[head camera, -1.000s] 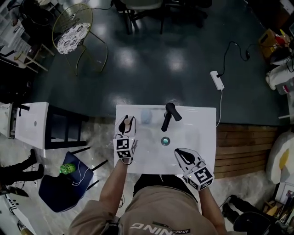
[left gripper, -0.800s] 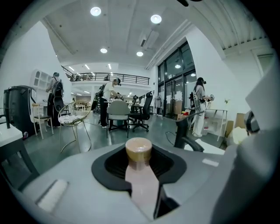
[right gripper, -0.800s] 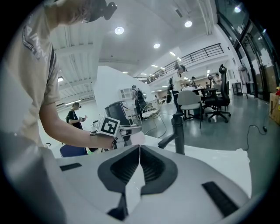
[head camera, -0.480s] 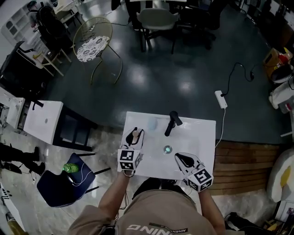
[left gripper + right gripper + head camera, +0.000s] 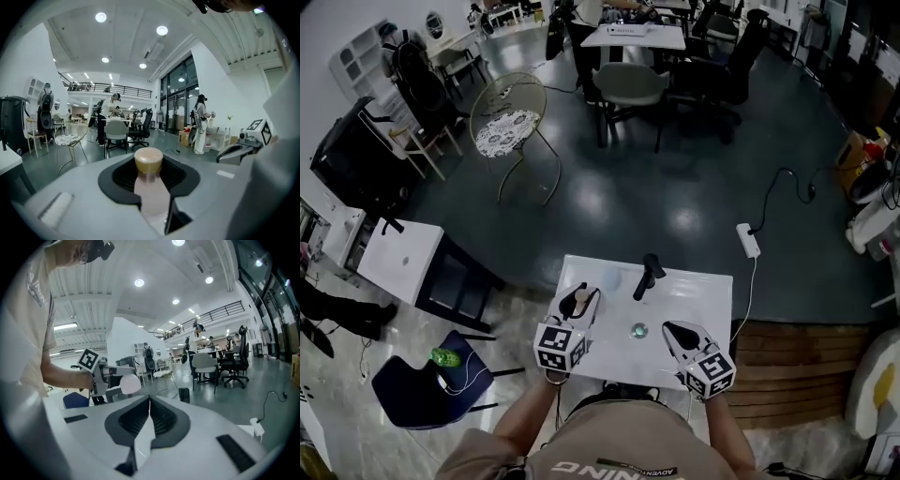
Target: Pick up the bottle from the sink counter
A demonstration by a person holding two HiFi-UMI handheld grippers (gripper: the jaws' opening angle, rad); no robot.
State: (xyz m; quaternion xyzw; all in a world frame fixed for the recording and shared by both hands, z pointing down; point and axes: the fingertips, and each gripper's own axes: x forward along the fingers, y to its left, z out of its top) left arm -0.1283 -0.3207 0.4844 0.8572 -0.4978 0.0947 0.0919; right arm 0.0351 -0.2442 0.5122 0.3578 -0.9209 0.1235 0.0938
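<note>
The left tongs (image 5: 149,174) are pinching the bottle (image 5: 148,161). Its pale pink body sits between the two pads, and its tan cap shows at the tips, with the open room beyond. The right tongs (image 5: 149,414) are pressed together with nothing between them. They hang to the right of the left pair, well apart from it.

From the head view, both pairs are above the near edge of the sink counter (image 5: 705,298). The faucet (image 5: 648,274) stands ahead of them and roughly between them. The drain (image 5: 638,330) lies just left of the right pair's tips.

The step in hand looks like the lift itself. The bottle is in the grip and seems clear of the counter, though no view shows the gap beneath it.

The next move calls for a steady squeeze and a quiet wrist, since the pads bear on the smooth body and the bottle could slide out past the tips. The right pair has no work here and need only keep away from the faucet.
</note>
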